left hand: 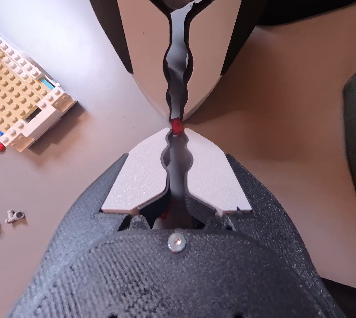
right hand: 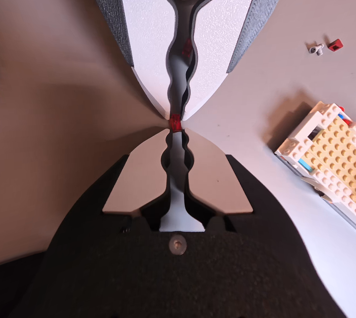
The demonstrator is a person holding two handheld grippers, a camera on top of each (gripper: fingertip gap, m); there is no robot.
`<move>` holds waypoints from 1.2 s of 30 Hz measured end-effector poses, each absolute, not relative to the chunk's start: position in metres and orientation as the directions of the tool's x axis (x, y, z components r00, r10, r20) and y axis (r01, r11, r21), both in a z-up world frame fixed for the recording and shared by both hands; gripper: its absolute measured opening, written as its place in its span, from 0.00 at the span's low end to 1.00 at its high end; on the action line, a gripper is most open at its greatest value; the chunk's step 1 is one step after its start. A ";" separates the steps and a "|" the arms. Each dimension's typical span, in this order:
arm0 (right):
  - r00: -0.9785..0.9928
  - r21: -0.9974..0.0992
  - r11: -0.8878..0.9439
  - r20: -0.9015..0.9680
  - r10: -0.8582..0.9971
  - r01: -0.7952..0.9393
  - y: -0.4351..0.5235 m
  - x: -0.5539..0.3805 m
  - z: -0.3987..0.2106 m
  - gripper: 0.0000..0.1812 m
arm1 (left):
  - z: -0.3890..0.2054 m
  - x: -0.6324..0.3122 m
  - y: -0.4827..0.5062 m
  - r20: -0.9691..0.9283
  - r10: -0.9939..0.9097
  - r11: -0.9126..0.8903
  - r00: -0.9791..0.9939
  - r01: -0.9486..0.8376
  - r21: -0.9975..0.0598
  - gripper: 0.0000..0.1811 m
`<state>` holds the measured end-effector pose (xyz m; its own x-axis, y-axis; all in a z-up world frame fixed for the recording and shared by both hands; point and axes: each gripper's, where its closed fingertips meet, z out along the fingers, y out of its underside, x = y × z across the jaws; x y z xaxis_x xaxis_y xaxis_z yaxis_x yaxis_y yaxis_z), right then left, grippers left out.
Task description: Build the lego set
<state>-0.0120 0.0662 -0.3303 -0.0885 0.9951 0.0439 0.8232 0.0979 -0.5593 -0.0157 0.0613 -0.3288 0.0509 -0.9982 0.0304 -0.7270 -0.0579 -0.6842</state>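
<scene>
Both tools, left tool point(left hand: 176, 132) and right tool point(right hand: 175, 132), pinch 1 red piece point(right hand: 175, 123).

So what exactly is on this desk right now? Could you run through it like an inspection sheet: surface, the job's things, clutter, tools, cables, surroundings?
Surface: plain pale table, partly in shadow.
Job's things: a half-built lego model, white walls round a tan studded floor, resting on the table; a small clear red piece held in the air between the two tools.
Clutter: a small grey lego part and a red brick lying loose near each other, apart from the model.
Tools: left tool and right tool meet tip to tip, both closed on the red piece.
Cables: nothing seen.
Surroundings: a dark shape beyond the table edge; what it is cannot be told.
</scene>
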 end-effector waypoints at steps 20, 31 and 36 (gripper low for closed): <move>-0.006 -0.520 -0.020 -0.048 0.999 0.854 0.066 -0.014 -0.332 0.04 | -0.328 -0.016 0.065 -0.099 -0.994 0.098 -0.041 -0.718 -0.689 0.06; 0.171 -0.539 -0.169 -0.045 0.984 0.825 0.069 -0.020 -0.333 0.04 | -0.332 -0.020 0.070 -0.020 -1.000 0.003 0.014 -0.730 -0.684 0.05; 0.157 -0.540 -0.152 -0.037 0.987 0.828 0.068 -0.019 -0.333 0.06 | -0.332 -0.020 0.069 -0.015 -1.000 0.004 0.008 -0.738 -0.675 0.05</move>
